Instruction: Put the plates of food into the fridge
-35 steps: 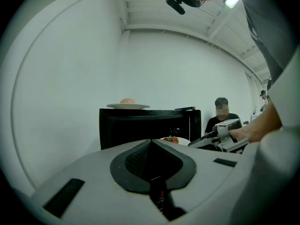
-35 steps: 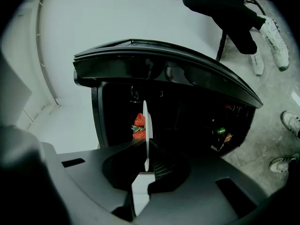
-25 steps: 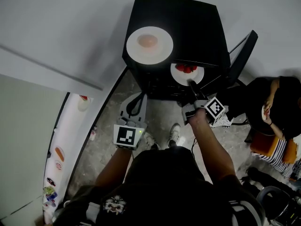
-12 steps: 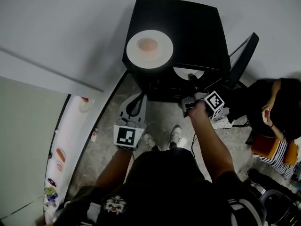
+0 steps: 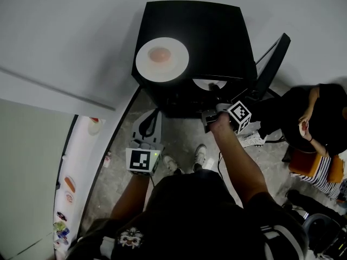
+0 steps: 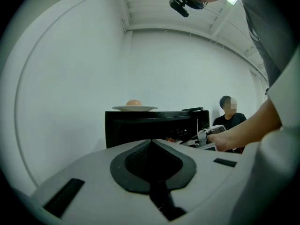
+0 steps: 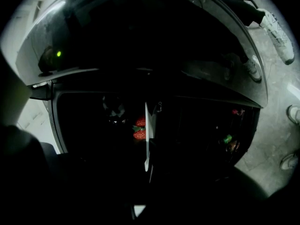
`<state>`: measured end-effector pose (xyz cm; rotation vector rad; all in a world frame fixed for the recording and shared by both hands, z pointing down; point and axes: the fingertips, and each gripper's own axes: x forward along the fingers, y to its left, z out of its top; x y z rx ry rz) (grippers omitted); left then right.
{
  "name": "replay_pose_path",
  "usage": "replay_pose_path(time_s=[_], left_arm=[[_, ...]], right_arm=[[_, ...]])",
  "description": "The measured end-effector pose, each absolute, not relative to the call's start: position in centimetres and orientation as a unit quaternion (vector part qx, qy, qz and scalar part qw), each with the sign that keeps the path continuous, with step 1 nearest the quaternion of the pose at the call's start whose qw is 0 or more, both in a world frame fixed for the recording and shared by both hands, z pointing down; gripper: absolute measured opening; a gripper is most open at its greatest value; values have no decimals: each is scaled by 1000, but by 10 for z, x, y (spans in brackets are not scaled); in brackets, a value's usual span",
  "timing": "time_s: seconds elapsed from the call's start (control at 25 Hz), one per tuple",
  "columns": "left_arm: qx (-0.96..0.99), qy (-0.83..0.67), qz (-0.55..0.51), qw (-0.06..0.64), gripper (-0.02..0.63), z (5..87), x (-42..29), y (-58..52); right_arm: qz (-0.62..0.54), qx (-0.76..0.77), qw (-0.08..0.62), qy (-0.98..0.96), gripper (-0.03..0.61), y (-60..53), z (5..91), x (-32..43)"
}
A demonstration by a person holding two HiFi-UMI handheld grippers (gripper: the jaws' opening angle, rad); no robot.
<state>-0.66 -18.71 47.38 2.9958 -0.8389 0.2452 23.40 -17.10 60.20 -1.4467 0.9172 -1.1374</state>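
A black mini fridge (image 5: pixel 211 31) stands with its door (image 5: pixel 271 61) swung open to the right. On its top rests a white plate with a peach-coloured bun (image 5: pixel 161 58), also visible in the left gripper view as the plate (image 6: pixel 134 108). My right gripper (image 5: pixel 216 90) reaches into the fridge, shut on the rim of the plate of strawberries (image 5: pixel 207 83). In the right gripper view that plate (image 7: pixel 147 130) shows edge-on inside the dark fridge with the strawberries (image 7: pixel 139 128) beside it. My left gripper (image 5: pixel 153 115) hangs lower left, shut and holding nothing.
A person sits at the right (image 5: pixel 320 118) by an orange stool (image 5: pixel 303 167). A white surface with small items (image 5: pixel 70 183) runs along the left. My own shoes (image 5: pixel 200 155) stand on the grey floor before the fridge.
My right gripper has pushed the strawberry plate forward into the fridge, so the strawberries are now hidden under the fridge top in the head view. The left gripper has stayed put.
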Motion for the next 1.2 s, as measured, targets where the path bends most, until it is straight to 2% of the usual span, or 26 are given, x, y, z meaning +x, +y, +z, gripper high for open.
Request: replay_pose_path(time_s=[0.2,0.28,0.36,0.76,1.0,1.2], left_arm=[[960,-270,72,14,22,474,-1,-182],[961,-268,66,17,21,471,1,-181],[961,-266,68,15,21,472,1,-180],[962,-263,70,15,21,471,1,-178],[963,-261,71,10,21,464,4,-175],[965,-255,60,11,21,460,10,-172]], right_arm=[[-462,-622,505,381,42,-168,600,240],[-457,-628,501,382,128,-167,599,241],[-455,-634,496,381,142,-164,599,241],[-426,-661,444,430,147,-127,584,225],[-343,-677,335,558,147,-111,532,194],[-213,-700,227,642,124,-104,493,179]])
